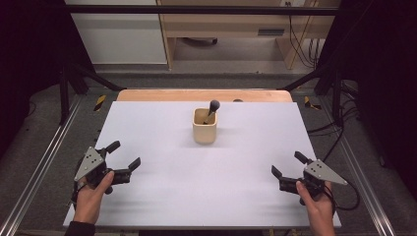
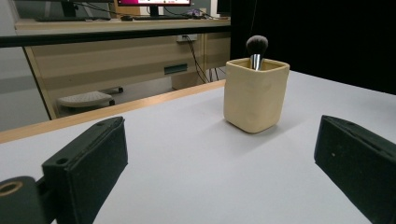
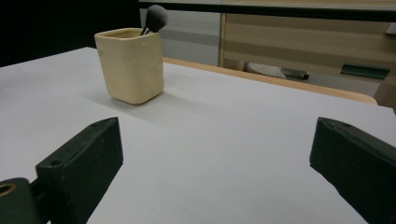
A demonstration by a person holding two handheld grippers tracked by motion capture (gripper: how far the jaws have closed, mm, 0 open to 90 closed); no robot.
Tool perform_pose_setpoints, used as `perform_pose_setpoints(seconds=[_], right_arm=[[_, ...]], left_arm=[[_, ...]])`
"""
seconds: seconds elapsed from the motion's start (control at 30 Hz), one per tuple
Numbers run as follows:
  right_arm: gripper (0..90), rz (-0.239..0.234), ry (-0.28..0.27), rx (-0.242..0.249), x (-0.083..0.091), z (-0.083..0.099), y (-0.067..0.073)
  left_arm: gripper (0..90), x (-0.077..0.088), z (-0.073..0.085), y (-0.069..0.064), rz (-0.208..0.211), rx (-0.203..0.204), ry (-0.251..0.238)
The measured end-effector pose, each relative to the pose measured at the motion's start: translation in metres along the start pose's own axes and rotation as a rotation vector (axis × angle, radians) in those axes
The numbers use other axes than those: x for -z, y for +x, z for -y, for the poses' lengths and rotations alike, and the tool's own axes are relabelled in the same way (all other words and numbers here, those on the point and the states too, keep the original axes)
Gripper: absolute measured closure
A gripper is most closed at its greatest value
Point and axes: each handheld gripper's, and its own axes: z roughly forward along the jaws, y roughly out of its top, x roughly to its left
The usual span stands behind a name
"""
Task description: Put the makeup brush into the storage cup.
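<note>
Both grippers sit low at the near corners of the pale grey table top (image 1: 162, 196), and that looks like a ready stance — the left gripper (image 1: 124, 156) with its jaws spread wide and nothing between them, the right gripper (image 1: 288, 165) just the same, wide apart and empty. Well apart from both, towards the far middle of the table, stands the cream square ceramic cup (image 1: 204, 127), upright, and in it the make-up brush with a dark fluffy head (image 1: 214, 106), handle down and leaning to the cup's far right corner, so the head pokes clear above the rim where a claw could take it. I'd judge each hand is angled inward to keep that cup in sight. Now the views split the work: from the high view you get the spacing, hands level with each other and the cup centred ahead, while the left gripper view catches the brush's silver ferrule (image 2: 255, 61) just above the rim — and the right gripper view shows the cup's lumpy, hand-formed wall (image 3: 133, 70) and its shadow on the table
</note>
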Motion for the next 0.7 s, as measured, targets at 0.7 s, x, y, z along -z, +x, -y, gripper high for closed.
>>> perform_pose_setpoints(seconds=[0.7], right_arm=[[3.3, -0.050, -0.026, 0.040, -0.018, 0.016, 0.015]], left_arm=[[2.4, 0.009, 0.021, -0.007, 0.022, 0.008, -0.030]])
